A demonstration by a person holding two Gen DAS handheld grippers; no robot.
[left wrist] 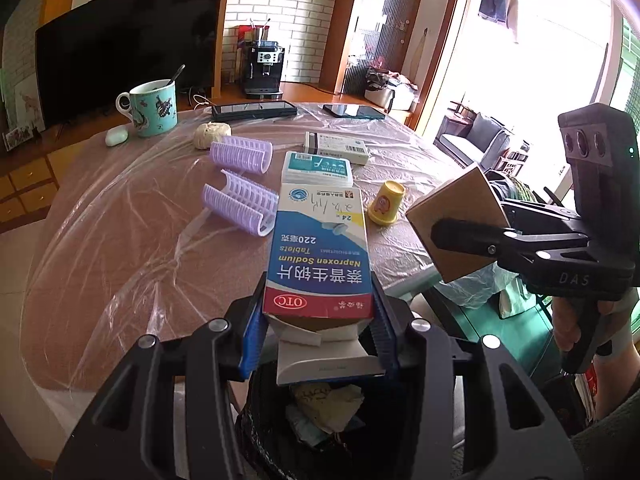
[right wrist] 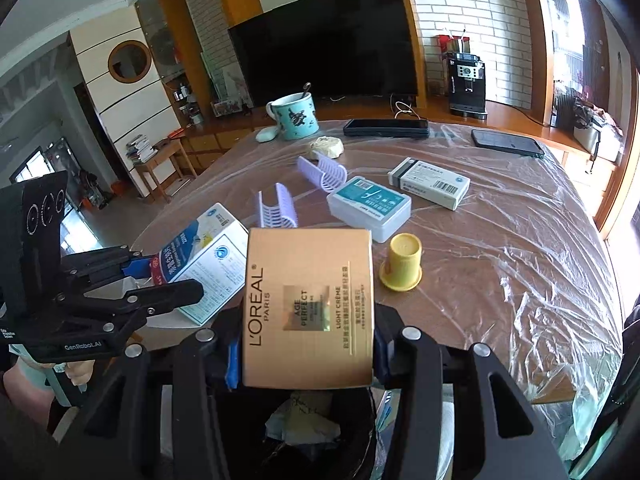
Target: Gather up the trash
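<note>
A home living-dining room: behind the plastic-covered round table stand a large dark television on a wooden sideboard, a coffee machine to its right (against white brick), and a sofa by the bright window

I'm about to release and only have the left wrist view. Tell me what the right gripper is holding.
Observer: The right gripper is shut on a gold L'Oreal box, its printed face legible only in the right wrist view.
Operator: Confirm what's under that box.
Observer: The black-lined trash bin sits directly below it, with crumpled paper already inside.
Operator: Check my own box from that side.
Observer: The left gripper is shut on the Naproxen box, which shows a white panel of fine print hidden from your view.
Operator: Report what's left of the table.
Observer: A small wooden side table stands there, outside your frame.
</note>
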